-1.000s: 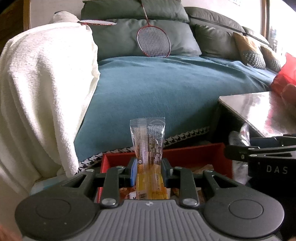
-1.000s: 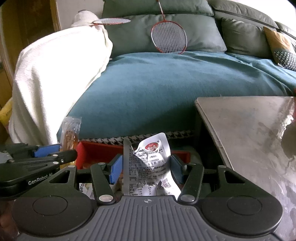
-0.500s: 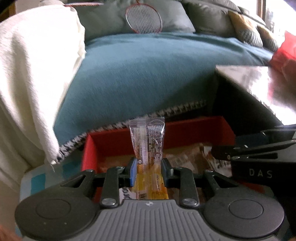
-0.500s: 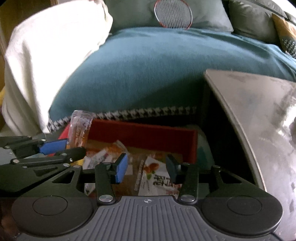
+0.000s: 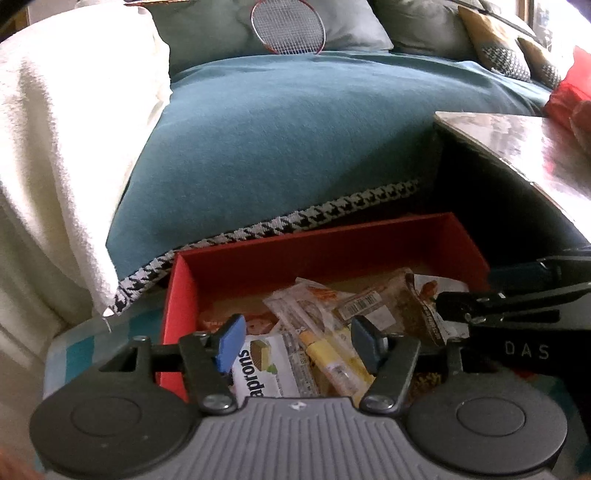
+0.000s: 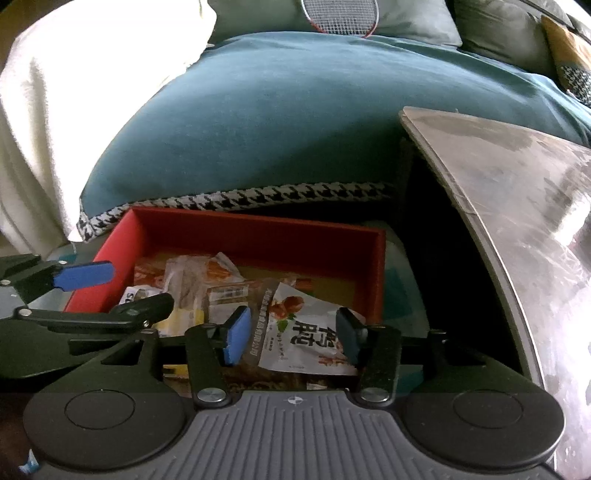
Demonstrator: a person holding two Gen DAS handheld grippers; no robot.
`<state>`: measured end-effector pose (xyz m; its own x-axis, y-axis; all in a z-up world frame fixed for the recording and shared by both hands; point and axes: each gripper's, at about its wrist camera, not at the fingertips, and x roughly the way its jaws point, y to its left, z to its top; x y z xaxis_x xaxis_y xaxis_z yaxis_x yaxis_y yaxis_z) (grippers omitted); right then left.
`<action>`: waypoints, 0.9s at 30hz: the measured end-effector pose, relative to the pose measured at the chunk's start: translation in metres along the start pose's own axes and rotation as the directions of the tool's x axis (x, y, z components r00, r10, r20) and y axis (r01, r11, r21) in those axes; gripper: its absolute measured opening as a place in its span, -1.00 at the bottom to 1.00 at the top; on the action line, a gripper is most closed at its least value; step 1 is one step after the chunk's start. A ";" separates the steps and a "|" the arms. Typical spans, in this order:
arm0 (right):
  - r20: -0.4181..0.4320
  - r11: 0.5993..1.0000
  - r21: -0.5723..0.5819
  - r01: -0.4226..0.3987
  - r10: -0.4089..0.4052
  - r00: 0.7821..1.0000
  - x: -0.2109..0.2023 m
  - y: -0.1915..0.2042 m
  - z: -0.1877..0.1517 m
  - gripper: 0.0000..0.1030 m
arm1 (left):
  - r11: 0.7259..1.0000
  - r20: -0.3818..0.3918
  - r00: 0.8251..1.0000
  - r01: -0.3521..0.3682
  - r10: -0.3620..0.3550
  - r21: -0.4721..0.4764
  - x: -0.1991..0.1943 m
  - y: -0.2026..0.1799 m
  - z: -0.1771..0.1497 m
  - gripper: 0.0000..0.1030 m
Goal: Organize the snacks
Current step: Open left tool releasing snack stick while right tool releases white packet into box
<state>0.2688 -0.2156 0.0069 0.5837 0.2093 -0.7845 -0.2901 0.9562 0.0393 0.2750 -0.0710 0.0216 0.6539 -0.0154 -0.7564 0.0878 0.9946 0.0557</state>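
Observation:
A red box [image 5: 325, 243] [image 6: 258, 236] on the floor holds several snack packets. My left gripper [image 5: 297, 345] hangs over its near left part, its jaws opening and empty. The yellow snack bar [image 5: 332, 360] lies loose in the box below them. My right gripper [image 6: 291, 334] hovers over the near right part, jaws opening, gripping nothing. The white packet with a red fruit picture [image 6: 306, 332] [image 5: 432, 288] rests in the box under it. Each gripper shows at the edge of the other's view.
A teal blanket with a houndstooth hem [image 5: 295, 129] covers the sofa behind the box. A white throw [image 5: 66, 147] hangs at the left. A grey table top [image 6: 517, 192] stands to the right. A badminton racket [image 5: 288, 26] leans on the cushions.
Both grippers came down over the red box. The right let the white packet fall in first, then the left spread its jaws and dropped the yellow bar.

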 end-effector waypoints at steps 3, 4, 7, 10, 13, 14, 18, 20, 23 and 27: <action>0.000 1.000 0.009 0.008 -0.008 1.000 -0.003 0.000 -0.001 0.22 | 1.000 -0.005 1.000 -0.009 0.009 -0.002 -0.004 0.001 -0.002 0.13; 0.002 1.000 0.012 0.008 -0.008 1.000 -0.005 0.000 -0.002 0.25 | 1.000 -0.006 1.000 -0.008 0.008 -0.006 -0.006 0.001 -0.004 0.14; 0.007 1.000 0.014 0.008 -0.008 1.000 -0.011 0.002 -0.005 0.33 | 1.000 -0.015 1.000 -0.012 0.012 -0.018 -0.010 0.004 -0.008 0.21; 0.001 1.000 0.021 0.005 -0.005 1.000 -0.013 0.003 -0.008 0.40 | 1.000 -0.023 1.000 -0.016 0.015 -0.019 -0.013 0.005 -0.010 0.23; -0.014 1.000 0.026 0.007 -0.007 1.000 -0.011 0.004 -0.012 0.42 | 1.000 -0.037 0.999 -0.017 0.016 -0.019 -0.012 0.005 -0.012 0.23; -0.020 1.000 0.030 0.008 -0.007 1.000 -0.010 0.003 -0.013 0.42 | 1.000 -0.043 0.999 -0.017 0.016 -0.016 -0.012 0.004 -0.012 0.23; -0.039 0.999 0.034 0.015 -0.013 0.999 -0.007 0.005 -0.020 0.43 | 1.000 -0.062 0.998 -0.021 0.020 -0.006 -0.012 0.002 -0.014 0.23; -0.040 0.999 0.034 0.017 -0.016 0.999 -0.009 0.006 -0.023 0.47 | 1.000 -0.060 0.998 -0.023 0.023 -0.004 -0.013 0.002 -0.016 0.23; -0.040 0.999 0.040 0.017 -0.015 0.999 -0.011 0.006 -0.026 0.50 | 1.000 -0.065 0.998 -0.024 0.024 -0.007 -0.016 0.003 -0.019 0.23; -0.039 0.998 0.058 0.019 -0.017 0.999 -0.015 0.006 -0.030 0.51 | 1.000 -0.075 0.997 -0.017 0.015 -0.025 -0.019 0.004 -0.024 0.24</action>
<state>0.2351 -0.2195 0.0004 0.5583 0.1848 -0.8088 -0.2346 0.9703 0.0598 0.2451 -0.0638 0.0206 0.5971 0.0074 -0.8021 0.0579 0.9969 0.0524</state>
